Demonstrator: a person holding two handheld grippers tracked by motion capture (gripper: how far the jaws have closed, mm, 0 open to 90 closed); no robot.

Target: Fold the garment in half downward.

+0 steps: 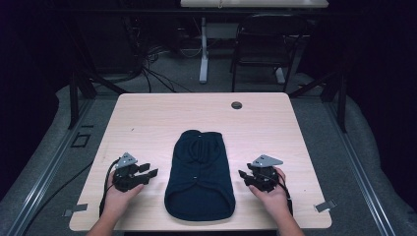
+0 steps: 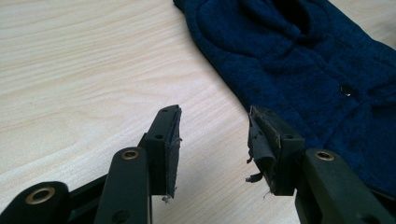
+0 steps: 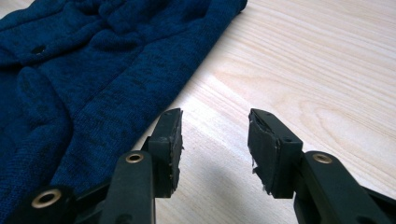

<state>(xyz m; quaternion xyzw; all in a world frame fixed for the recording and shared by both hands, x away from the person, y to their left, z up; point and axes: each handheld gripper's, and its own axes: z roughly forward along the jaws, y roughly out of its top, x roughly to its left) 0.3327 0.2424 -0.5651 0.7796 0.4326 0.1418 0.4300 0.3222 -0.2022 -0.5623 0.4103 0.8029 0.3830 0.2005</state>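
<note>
A dark blue knit garment [image 1: 200, 173] lies flat in the middle of the light wooden table [image 1: 147, 118], its long side running front to back. A small button [image 2: 346, 90] shows on its cloth [image 2: 299, 60] in the left gripper view. My left gripper [image 1: 151, 171] rests on the table just left of the garment, open, with bare wood between its jaws [image 2: 214, 135]. My right gripper [image 1: 242, 173] sits just right of the garment [image 3: 93, 70], also open and holding nothing [image 3: 215, 135]. Neither gripper touches the cloth.
A round dark grommet [image 1: 236, 105] sits near the table's far edge. A black chair [image 1: 263, 44] and a white desk leg [image 1: 203, 49] stand beyond the table. Cables [image 1: 147, 69] trail on the floor at the back left. Metal clips [image 1: 324, 205] mark the front corners.
</note>
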